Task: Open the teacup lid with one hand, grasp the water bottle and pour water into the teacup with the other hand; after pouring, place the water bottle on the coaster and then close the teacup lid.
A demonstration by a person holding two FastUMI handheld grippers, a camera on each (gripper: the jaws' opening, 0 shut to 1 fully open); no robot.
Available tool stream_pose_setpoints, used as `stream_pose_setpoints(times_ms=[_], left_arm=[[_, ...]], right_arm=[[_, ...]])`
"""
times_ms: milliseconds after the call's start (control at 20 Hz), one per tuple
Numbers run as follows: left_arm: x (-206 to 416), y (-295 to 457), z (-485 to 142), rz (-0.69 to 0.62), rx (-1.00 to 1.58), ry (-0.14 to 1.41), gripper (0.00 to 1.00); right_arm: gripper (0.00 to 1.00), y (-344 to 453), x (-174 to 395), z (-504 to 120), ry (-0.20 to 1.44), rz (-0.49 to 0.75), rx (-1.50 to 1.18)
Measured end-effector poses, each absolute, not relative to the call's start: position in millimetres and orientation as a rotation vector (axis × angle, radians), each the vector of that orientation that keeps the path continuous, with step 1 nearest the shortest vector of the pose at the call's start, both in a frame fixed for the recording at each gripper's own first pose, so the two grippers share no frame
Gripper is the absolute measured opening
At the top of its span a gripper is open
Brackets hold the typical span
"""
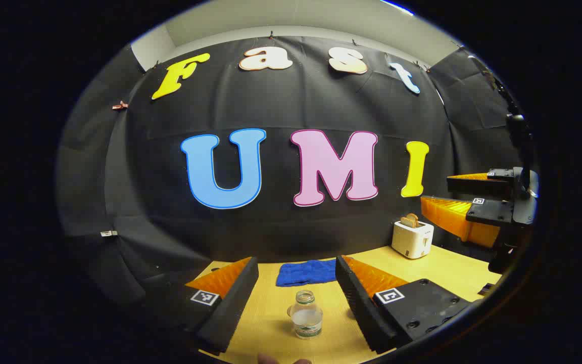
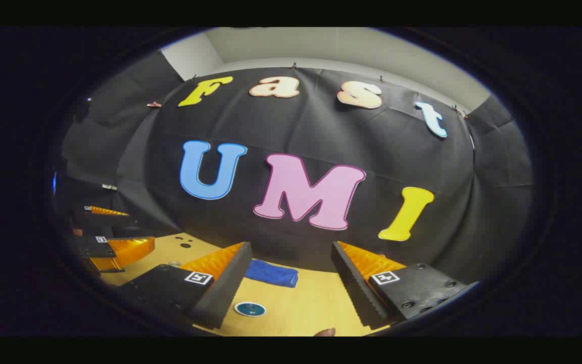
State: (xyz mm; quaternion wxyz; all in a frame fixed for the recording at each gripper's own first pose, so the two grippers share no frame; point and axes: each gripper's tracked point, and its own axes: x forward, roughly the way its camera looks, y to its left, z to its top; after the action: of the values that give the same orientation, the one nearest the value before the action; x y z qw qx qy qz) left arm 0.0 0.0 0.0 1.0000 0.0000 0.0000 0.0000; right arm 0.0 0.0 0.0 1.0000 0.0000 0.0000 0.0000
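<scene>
A small clear water bottle [image 1: 306,318] with a green label stands upright on the wooden table [image 1: 271,328]. It is just ahead of my left gripper [image 1: 297,260], between the lines of its open fingers and untouched. In the right gripper view a round teal object [image 2: 249,309] with a pale rim lies on the table beside the inner side of one finger. I cannot tell whether it is the teacup lid or the coaster. My right gripper [image 2: 291,246] is open and holds nothing. Each gripper also appears in the other's view: the right gripper [image 1: 435,189] and the left gripper [image 2: 144,230], both raised and open.
A folded blue cloth [image 1: 306,273] [image 2: 271,273] lies at the back of the table by the wall. A white toaster [image 1: 412,238] with bread in it stands at the back right. Small dark holes [image 2: 185,245] mark the tabletop [image 2: 311,303].
</scene>
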Motion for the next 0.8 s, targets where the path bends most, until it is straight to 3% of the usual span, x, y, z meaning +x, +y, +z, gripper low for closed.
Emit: stream_pose_setpoints(times_ms=[800], left_arm=[[1.0, 6.2, -0.3, 0.007, 0.019, -0.015, 0.96]], right_arm=[[0.98, 8.9, 5.7, -8.1, 0.012, 0.012, -0.003]])
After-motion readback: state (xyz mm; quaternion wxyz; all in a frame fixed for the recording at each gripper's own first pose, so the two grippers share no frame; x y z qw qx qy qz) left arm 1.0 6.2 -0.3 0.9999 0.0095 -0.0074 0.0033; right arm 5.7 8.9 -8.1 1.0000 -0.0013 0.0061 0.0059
